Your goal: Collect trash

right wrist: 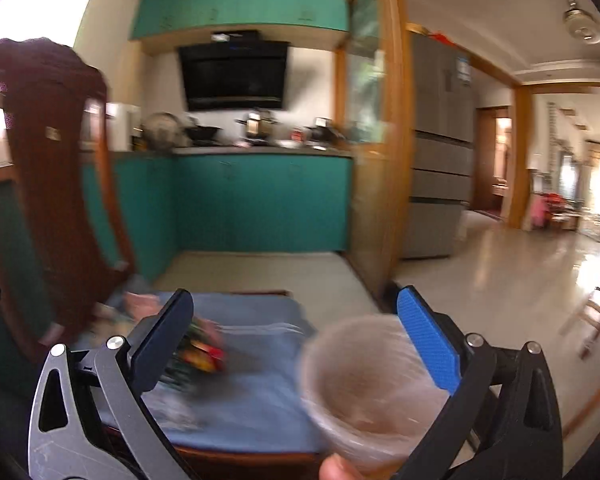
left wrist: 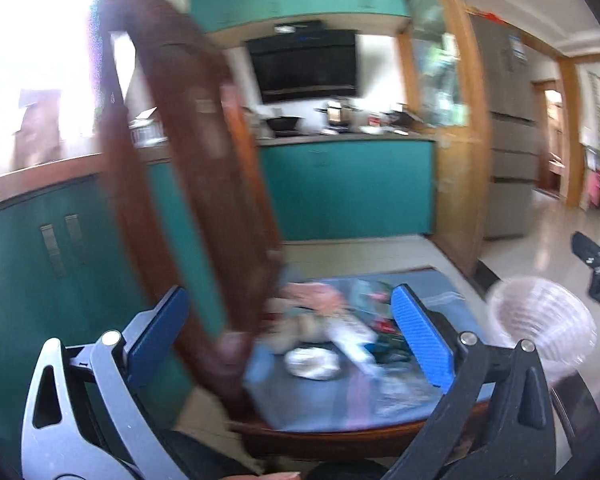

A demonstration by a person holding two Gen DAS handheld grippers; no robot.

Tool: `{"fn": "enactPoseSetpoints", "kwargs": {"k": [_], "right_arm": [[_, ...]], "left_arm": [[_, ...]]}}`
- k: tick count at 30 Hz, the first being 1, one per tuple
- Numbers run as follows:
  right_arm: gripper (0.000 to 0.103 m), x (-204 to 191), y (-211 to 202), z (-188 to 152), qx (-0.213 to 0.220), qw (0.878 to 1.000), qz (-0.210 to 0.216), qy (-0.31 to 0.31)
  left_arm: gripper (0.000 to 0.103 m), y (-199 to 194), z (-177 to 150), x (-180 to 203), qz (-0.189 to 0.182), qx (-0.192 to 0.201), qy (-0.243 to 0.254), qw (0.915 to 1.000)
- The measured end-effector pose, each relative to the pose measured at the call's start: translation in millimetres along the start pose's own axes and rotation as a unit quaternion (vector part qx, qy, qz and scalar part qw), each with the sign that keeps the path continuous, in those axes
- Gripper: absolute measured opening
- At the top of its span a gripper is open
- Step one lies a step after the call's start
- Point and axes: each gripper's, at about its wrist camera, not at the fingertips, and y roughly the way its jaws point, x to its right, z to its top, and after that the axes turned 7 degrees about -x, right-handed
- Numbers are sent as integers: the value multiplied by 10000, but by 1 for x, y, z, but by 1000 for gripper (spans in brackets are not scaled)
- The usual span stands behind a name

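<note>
Clear, thin plastic cup (right wrist: 364, 392), light and easily crushed, sits beside the right tool (right wrist: 304, 340), whose jaws are wide like the left tool's (left wrist: 288, 332), while soft wrappers (left wrist: 312, 360) litter the blue-covered surface (left wrist: 380, 400).

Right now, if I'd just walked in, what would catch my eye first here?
Probably the clear plastic cup, close to the right gripper's camera, a fingertip under its base. Next, the litter of wrappers on the chair's blue cushion, seen between the open left gripper's fingers. Behind stand the teal kitchen cabinets.
</note>
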Motion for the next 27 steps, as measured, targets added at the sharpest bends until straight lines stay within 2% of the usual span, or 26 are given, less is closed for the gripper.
{"fn": "enactPoseSetpoints", "kwargs": {"k": [2, 5, 13, 18, 27], "right_arm": [[100, 5, -6, -13, 46, 9986, -523, -86], [100, 13, 5, -20, 68, 9960, -867, -186], [100, 27, 11, -21, -75, 9978, -637, -161], [100, 28, 11, -17, -279, 9989, -363, 59], [100, 42, 16, -14, -458, 9978, -230, 409]], "left_arm": [[100, 3, -3, 18, -206, -60, 151, 9997], [100, 4, -5, 35, -353, -162, 300, 9988], [100, 3, -3, 36, -243, -165, 286, 9992], [100, 0, -4, 37, -245, -125, 382, 9989], [100, -1, -4, 39, -329, -165, 412, 9985]]}}
